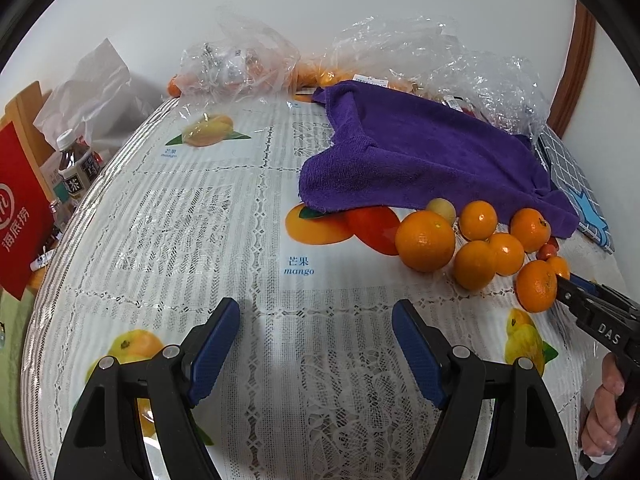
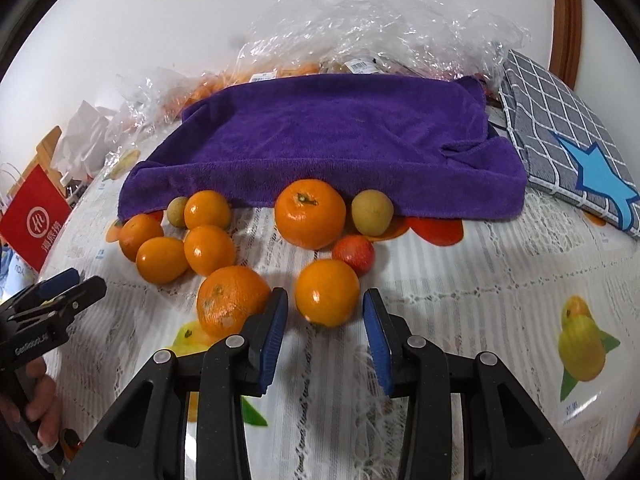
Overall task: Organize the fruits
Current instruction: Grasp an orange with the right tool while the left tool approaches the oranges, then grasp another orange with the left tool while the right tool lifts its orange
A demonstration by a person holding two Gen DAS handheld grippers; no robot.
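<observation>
Jaws of the right gripper (image 2: 325,322) stand apart, with a small orange (image 2: 327,293) just beyond the tips, between them, untouched. Left gripper (image 1: 316,322) jaws are spread over bare tablecloth (image 1: 240,220); remaining oranges (image 2: 188,248) cluster near the purple towel (image 2: 320,140).

Both grippers share one build. The left gripper (image 1: 316,340) and the right gripper (image 2: 325,330) have black, angular plastic arms with triangular cut-outs, round silver rivets at the joints, and ribbed blue pads (image 1: 214,344) on the inner faces. White lettering marks each black body. Bare skin shows on the right hand (image 1: 604,412) and left hand (image 2: 34,404).
</observation>
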